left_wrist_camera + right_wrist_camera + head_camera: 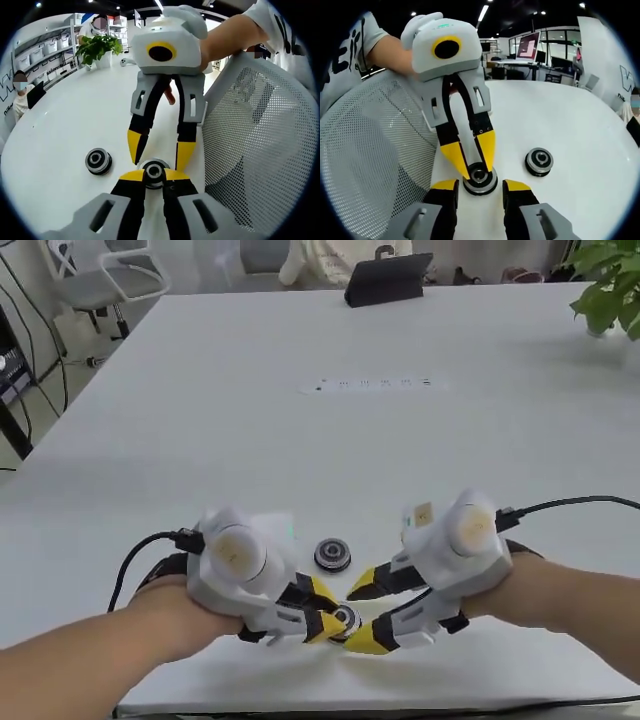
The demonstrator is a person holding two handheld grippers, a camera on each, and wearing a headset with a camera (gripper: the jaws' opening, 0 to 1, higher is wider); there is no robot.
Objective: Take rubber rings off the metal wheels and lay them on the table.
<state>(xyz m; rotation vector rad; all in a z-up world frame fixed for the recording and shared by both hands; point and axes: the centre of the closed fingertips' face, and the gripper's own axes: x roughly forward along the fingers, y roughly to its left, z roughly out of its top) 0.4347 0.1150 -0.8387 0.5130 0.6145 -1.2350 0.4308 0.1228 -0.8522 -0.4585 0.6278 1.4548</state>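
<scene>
A small metal wheel [345, 618] with a black rubber ring around it lies near the table's front edge. My left gripper [328, 620] is shut on it from the left, its yellow tips pinching the wheel [154, 172]. From the right, my right gripper [352, 620] stands open, one yellow tip on each side of the same wheel [480, 181]. In the right gripper view the left gripper [476, 157] reaches down onto the wheel from above. A second wheel [332, 554] with its ring on lies free a little farther back, apart from both grippers.
The white table [300, 440] stretches far back. On it are a flat power strip [370, 385], a black folded stand [388, 278] and a plant [610, 285] at the far right. A mesh chair back [250, 140] stands close behind the front edge.
</scene>
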